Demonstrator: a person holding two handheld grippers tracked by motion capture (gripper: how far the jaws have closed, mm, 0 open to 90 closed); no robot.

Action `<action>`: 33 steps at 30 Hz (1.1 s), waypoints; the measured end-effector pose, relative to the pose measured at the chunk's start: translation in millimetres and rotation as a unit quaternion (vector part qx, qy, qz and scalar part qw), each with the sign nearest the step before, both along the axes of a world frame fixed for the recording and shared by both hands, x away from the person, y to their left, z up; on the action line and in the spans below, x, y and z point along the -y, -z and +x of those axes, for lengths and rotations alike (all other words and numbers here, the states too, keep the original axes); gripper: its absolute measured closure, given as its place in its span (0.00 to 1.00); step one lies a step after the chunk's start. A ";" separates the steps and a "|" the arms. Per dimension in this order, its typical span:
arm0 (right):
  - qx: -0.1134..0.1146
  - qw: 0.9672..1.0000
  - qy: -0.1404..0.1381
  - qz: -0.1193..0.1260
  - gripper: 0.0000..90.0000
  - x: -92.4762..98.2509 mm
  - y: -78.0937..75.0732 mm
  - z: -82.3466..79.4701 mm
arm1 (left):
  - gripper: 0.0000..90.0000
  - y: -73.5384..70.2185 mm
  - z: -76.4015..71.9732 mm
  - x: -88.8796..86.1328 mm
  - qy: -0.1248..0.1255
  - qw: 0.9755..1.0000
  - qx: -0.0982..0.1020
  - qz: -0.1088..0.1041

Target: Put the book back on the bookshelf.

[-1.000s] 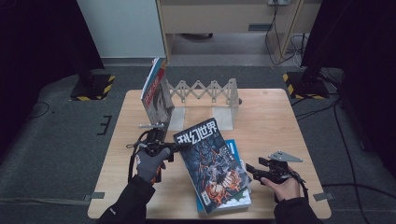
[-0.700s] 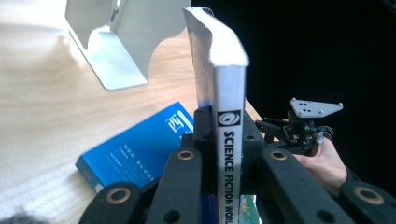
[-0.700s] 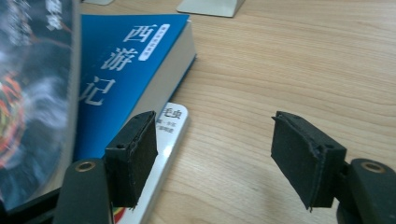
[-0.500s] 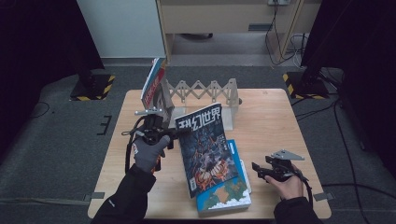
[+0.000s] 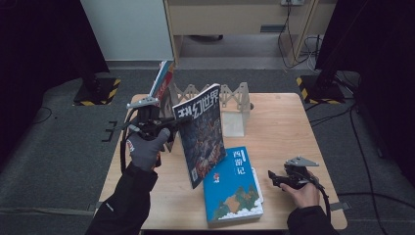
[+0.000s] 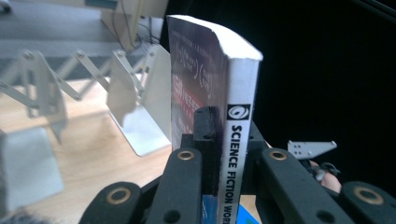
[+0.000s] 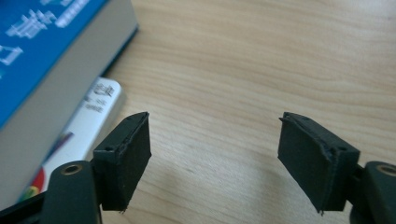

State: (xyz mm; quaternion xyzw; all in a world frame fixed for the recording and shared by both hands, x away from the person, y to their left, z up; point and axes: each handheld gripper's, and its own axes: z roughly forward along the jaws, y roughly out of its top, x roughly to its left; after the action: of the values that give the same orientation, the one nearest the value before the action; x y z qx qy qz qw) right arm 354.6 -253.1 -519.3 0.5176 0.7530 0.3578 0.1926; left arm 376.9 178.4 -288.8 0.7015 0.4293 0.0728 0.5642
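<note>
Between left claw jaws | magazine spine clamped, upright above table

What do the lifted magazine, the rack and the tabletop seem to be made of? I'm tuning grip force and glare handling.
Magazine: paper with what looks like a coated cover and a white, printed, square-glued spine.
Rack: probably thin metal, pale matt plates joined by riveted scissor links; painted plastic cannot be ruled out.
Tabletop: light wood or wood-look laminate, visible grain, low sheen.
</note>
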 end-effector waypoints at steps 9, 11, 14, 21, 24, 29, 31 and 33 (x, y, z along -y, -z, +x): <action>-0.025 0.998 0.006 -0.048 0.16 5.5 12.7 7.3 | 0.91 -21.6 8.3 -12.8 -0.042 0.999 0.026 0.006; -0.023 0.998 0.008 -0.051 0.11 5.3 14.2 7.8 | 0.91 -26.4 9.7 -16.6 -0.053 0.998 0.031 0.006; -0.022 0.998 0.010 -0.051 0.08 5.2 15.4 8.0 | 0.91 -33.5 11.4 -22.2 -0.066 0.997 0.039 0.005; -0.006 0.999 0.015 -0.046 0.04 6.1 19.6 7.2 | 0.91 -49.9 16.2 -30.5 -0.103 0.992 0.062 0.026; -0.006 0.999 0.015 -0.046 0.04 6.1 19.6 7.1 | 0.91 -54.1 20.6 -32.8 -0.120 0.990 0.069 0.035; -0.006 0.999 0.016 -0.045 0.04 6.0 19.7 7.2 | 0.91 -58.9 32.3 -39.4 -0.147 0.986 0.073 0.034; -0.006 0.999 0.016 -0.045 0.04 6.0 19.6 7.2 | 0.92 -61.0 37.1 -41.6 -0.160 0.984 0.075 0.036; -0.006 0.999 0.016 -0.045 0.04 6.0 19.6 7.2 | 0.91 -63.0 41.7 -42.9 -0.172 0.981 0.079 0.041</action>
State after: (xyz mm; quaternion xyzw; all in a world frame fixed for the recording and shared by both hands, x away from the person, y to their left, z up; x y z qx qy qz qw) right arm 361.8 -259.1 -539.0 0.5222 0.7613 0.3172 0.2172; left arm 418.6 221.4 -225.9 0.6318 0.4942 0.2412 0.5462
